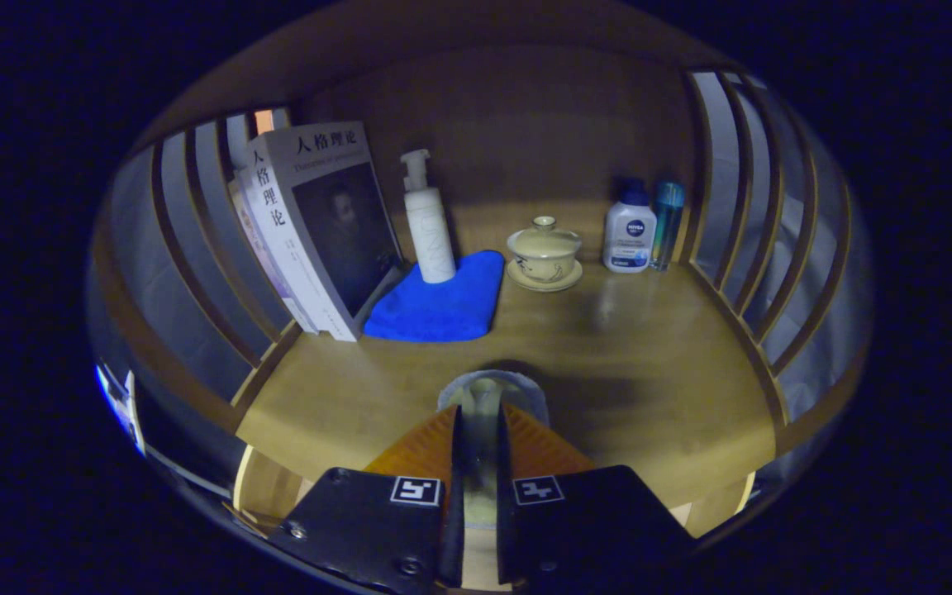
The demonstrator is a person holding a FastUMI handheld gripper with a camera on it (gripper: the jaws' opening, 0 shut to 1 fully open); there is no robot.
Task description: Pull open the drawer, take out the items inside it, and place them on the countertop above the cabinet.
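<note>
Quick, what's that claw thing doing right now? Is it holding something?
Gripper: closed, both fingers pressing on a small pale see-through item, held over the wooden countertop. What the item is cannot be told.

Gripper point(480, 430) fingers are pinching a pale translucent item point(486, 395) at the front edge of the countertop point(649, 372). Open wood is lying ahead through the middle and right front. Obstacles are crowding the back: books point(311, 223) leaning at the left edge, blue cloth point(443, 302) beside them with a pump bottle point(428, 223) standing on it, lidded cup on saucer point(544, 254) at mid-back, white bottle point(630, 231) and teal bottle point(668, 219) sitting in the back right corner. Slatted sides point(740, 207) are closing off left and right.
</note>
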